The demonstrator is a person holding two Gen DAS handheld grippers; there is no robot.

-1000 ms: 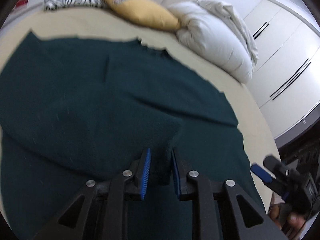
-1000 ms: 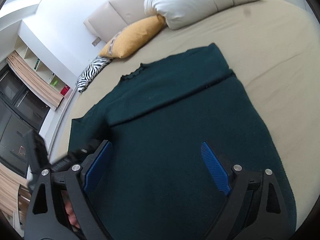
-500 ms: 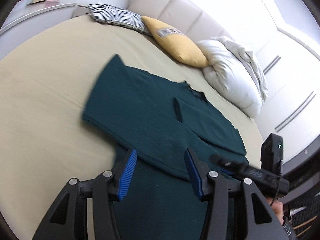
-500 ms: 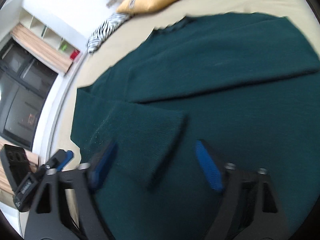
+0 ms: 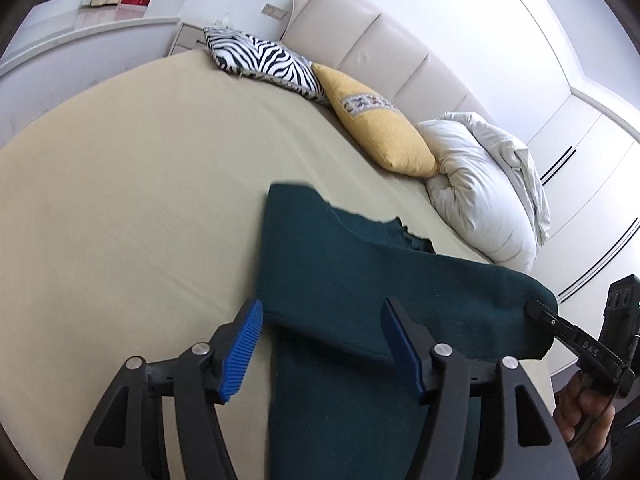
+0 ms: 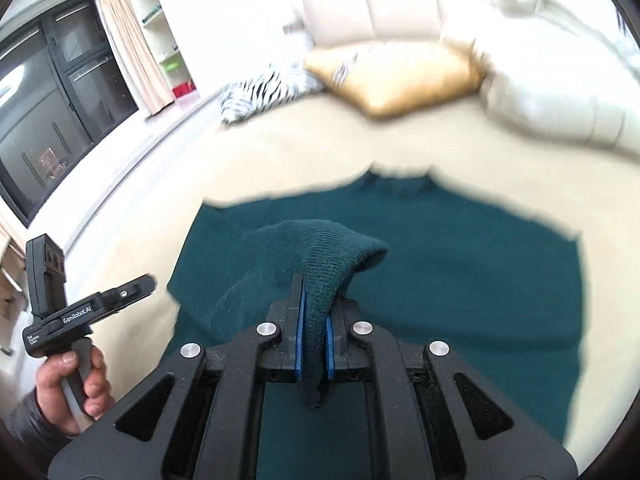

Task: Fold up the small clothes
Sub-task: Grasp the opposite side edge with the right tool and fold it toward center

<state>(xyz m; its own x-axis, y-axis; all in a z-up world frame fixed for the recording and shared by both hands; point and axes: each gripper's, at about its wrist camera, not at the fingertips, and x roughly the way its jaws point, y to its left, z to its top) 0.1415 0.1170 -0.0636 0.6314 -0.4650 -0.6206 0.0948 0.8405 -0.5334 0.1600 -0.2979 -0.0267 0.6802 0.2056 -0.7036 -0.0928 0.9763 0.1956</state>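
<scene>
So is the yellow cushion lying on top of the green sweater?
No, the yellow cushion leans by the headboard between the zebra-striped pillow and white duvet, well apart from the green sweater.

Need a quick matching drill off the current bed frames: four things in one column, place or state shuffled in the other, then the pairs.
Things:
1. dark green knit sweater
2. mustard-yellow cushion
3. right gripper
4. left gripper

States:
A. jaws apart and opening, nothing pinched
B. spread on the beige bed sheet, one part lifted
C. between the zebra-print pillow and the white pillow
D. clamped on a fold of knit

Pairs: 1-B, 2-C, 3-D, 4-A
</scene>
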